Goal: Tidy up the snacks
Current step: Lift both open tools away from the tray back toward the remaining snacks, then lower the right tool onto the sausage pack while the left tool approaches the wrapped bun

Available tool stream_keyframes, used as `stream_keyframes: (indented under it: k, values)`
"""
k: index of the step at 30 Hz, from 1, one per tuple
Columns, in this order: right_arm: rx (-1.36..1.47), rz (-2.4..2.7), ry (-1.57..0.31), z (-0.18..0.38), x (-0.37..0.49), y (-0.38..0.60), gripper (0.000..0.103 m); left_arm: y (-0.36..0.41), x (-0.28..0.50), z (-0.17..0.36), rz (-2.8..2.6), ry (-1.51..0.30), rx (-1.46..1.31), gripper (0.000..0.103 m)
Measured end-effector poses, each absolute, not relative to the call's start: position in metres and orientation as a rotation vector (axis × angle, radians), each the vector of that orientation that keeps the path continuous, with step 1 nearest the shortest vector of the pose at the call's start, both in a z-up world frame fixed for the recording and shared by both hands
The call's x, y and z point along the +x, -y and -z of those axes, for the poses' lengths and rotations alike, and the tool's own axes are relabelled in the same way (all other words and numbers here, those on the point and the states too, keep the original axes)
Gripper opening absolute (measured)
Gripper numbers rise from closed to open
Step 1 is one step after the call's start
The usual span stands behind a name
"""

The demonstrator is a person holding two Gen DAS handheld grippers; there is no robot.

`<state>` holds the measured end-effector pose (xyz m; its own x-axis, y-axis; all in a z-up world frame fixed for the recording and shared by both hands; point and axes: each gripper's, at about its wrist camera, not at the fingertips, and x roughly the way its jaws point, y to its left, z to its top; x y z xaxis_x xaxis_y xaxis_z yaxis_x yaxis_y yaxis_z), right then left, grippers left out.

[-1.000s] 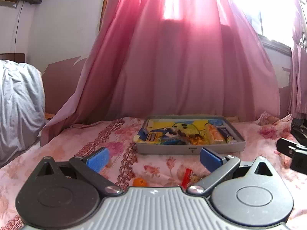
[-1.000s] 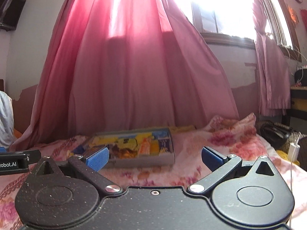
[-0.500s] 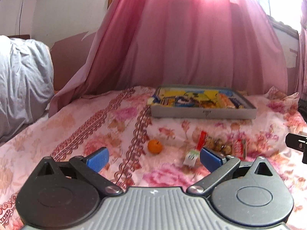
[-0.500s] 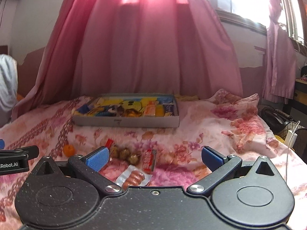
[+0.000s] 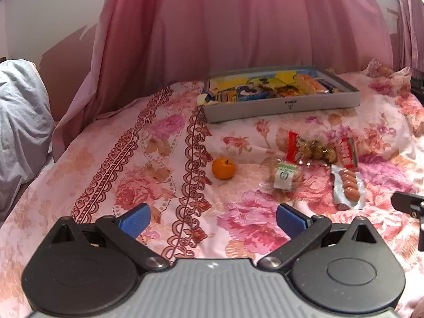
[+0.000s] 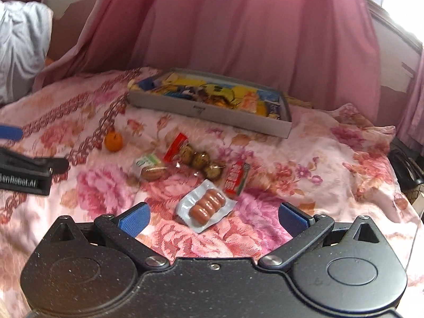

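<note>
**Both grippers hovered wide over the loose snacks, nothing picked yet**

The job looked to be at its very start: the loose snacks lay scattered on the floral bedspread (image 5: 164, 159), well short of the grey tray (image 5: 286, 104) that already held several bright packets near the pink curtain (image 5: 238, 26). Nearest the right gripper (image 6: 213, 216) sat the sausage pack (image 6: 205, 206), lying flat just ahead of its blue pads, roughly between them. Beside it was the red wrapper (image 6: 235, 179), then a clear bag of round brown treats (image 6: 196, 159) and a small green-labelled packet (image 6: 148, 165). The orange (image 5: 223, 168) sat alone to the left, apart from the pile.

The left gripper (image 5: 212, 220) was spread to full width and held nothing, touching nothing; the bare cloth showed between its pads. The right one was just as wide and just as empty. That view was smeared with motion, so the red wrapper's print could not be read.

The next move, by my reckoning, called for the right gripper to dip and close across the sausage pack's raised middle, since the thin film edge would likely slip
</note>
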<state>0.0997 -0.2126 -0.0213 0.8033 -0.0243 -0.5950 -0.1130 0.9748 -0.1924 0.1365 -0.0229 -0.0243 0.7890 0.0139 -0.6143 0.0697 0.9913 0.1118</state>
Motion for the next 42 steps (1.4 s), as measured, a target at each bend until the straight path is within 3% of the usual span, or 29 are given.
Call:
stream_keyframes:
  k: [17,31,36,38,42]
  values:
    - [-0.047,-0.096,-0.809,0.045,0.155,0.242,0.102,0.027,0.212,0.035,0.270,-0.746,0.008,0.103]
    - [0.077,-0.080,-0.901,0.090,0.212,0.244,0.101,0.042,0.264,0.059,0.401,-0.714,-0.038,0.103]
    - [0.126,-0.041,-0.898,0.099,0.219,0.242,0.093,0.057,0.265,0.065,0.380,-0.658,0.045,0.102]
    - [0.139,-0.022,-0.911,0.103,0.223,0.242,0.084,0.063,0.263,0.069,0.346,-0.634,0.099,0.102]
    - [0.146,-0.016,-0.899,0.103,0.224,0.241,0.081,0.064,0.262,0.074,0.359,-0.634,0.128,0.102]
